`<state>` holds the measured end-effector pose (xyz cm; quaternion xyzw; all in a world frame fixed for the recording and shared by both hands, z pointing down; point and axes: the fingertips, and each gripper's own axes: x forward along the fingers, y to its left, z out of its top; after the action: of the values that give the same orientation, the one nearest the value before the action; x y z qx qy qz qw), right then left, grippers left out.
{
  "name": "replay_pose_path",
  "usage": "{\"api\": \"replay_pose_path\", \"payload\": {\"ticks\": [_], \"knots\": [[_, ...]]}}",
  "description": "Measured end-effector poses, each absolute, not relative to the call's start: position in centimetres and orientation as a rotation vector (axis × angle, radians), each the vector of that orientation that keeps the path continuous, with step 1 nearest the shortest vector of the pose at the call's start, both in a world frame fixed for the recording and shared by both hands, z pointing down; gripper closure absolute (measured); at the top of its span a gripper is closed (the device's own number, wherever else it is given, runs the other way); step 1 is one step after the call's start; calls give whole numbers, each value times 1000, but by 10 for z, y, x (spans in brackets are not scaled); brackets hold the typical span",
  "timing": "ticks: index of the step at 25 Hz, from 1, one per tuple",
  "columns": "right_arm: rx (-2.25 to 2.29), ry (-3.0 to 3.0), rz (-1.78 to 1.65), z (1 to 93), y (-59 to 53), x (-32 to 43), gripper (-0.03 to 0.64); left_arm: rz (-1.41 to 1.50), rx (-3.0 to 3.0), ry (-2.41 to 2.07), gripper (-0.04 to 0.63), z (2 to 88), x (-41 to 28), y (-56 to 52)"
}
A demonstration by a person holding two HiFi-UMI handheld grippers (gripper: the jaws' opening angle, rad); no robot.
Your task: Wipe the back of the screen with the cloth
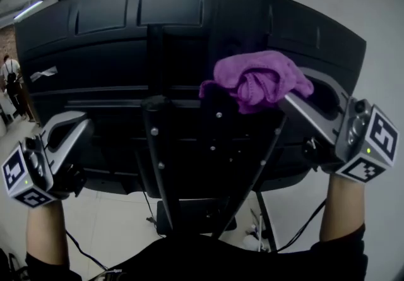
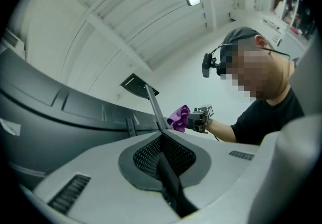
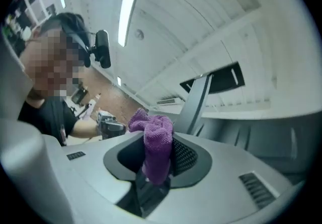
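The right claw [image 1: 289, 100] pinches the bunched purple cloth [image 1: 259, 81] at the dark back of the screen [image 1: 101, 52], just beside the upright stand arm [image 1: 240, 8], while the left claw [image 1: 76, 128], pressed together on nothing, hangs near the screen's lower left.

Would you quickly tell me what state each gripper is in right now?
The left gripper is shut, with nothing between its jaws.
The right gripper is shut on the purple cloth.
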<state>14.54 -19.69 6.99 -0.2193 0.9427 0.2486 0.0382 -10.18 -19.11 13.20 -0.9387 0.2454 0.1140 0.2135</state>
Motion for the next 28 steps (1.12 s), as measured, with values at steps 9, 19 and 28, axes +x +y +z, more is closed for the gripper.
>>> {"api": "replay_pose_path", "payload": {"ticks": [9,19,28], "knots": [[-920,2734,1148,-11,-297,219,488,293,-2382,841,601,61,6,-186],[-1169,2608,1469,-35,-340,142,488,210,-2357,814,601,34,56,-188],[-1368,2633,1392,-34,-376,202,488,160,-2416,769,601,36,81,-190]]}}
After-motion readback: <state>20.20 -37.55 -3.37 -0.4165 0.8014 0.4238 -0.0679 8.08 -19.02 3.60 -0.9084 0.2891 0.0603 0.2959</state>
